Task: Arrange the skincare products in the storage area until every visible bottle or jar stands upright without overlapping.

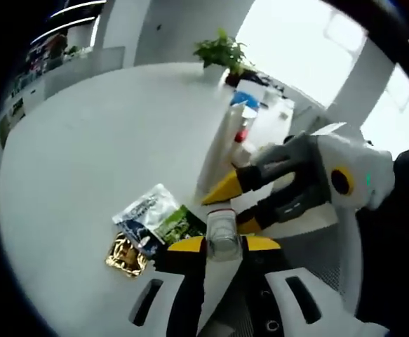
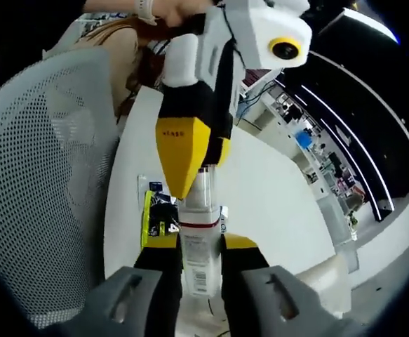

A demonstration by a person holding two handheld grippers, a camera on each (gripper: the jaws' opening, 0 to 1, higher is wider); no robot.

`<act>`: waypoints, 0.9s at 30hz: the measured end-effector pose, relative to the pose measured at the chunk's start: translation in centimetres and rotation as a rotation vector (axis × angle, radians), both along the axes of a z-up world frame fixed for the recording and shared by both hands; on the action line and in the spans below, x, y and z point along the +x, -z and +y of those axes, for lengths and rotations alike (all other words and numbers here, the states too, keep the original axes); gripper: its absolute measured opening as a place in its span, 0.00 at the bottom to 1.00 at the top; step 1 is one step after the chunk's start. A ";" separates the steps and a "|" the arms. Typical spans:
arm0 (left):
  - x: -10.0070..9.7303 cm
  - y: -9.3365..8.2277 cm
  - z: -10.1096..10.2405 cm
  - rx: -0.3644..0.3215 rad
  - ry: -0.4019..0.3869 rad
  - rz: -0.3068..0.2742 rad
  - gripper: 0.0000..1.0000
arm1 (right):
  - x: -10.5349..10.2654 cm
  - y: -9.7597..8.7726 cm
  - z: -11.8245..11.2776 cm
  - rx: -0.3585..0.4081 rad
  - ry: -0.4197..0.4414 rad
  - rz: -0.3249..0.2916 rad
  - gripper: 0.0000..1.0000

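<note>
- Both tongs are on one bottle (image 2: 198,242) here, held in the air above the white desk (image 1: 85,154).
- In the right gripper view, the right tongs (image 2: 199,244) are closed onto the bottle's lower body, yellow tips pressed to either side, label facing us.
- The left tongs (image 2: 190,151) come in from above in that view, yellow tips reaching down around the bottle's white top; whether they pinch it I cannot tell from this angle.
- In the left gripper view, the left tongs (image 1: 222,243) have a clear, pale bottle end sitting snug between the tips, narrow gap, looks gripped.
- The right tongs (image 1: 243,203) enter from the right there, yellow tips just beside that same bottle.
- Handling, my read: a slim, stiff plastic bottle, light, with a smooth and probably slippery wall. Best held mid-body across the label, not by the cap, which may twist or pop.
- Tall and narrow means it tips easily, so it should be set down straight and released gently.
- Count: one bottle in hand.
- Three flat sachets (image 1: 151,225) lie together on the desk below: one silver-white, one green, one gold.
- At the far desk edge, a cluster of products (image 1: 246,112) stands by a potted plant (image 1: 222,53); too small to count.
- A mesh chair back (image 2: 43,182) sits beside the near edge.
</note>
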State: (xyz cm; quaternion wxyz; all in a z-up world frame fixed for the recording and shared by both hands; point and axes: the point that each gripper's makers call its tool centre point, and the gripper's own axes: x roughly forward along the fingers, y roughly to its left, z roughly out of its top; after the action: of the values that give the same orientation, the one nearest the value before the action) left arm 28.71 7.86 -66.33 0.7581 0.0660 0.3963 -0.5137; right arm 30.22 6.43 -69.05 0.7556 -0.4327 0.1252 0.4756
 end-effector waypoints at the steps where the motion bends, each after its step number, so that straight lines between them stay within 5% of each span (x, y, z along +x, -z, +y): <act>1: 0.0 -0.1 0.0 -0.005 0.003 -0.005 0.17 | -0.1 0.1 0.0 0.021 0.009 0.022 0.19; 13: 0.7 -1.9 -0.9 -0.154 -0.003 -0.038 0.22 | -0.6 -0.8 -1.3 0.250 0.117 0.199 0.19; 23: 0.7 -3.7 -2.2 -0.261 0.028 -0.090 0.24 | -1.1 -3.1 -2.1 0.567 0.195 0.397 0.19; 27: 0.4 -4.5 -2.8 -0.326 0.033 -0.060 0.25 | -1.7 -3.7 -2.1 0.659 0.194 0.471 0.19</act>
State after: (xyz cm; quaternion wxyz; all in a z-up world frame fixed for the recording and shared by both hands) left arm 29.07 5.06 -61.78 0.7617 -0.0362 0.2839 -0.5813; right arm 28.48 4.37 -65.40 0.8457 -0.0334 0.1757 0.5028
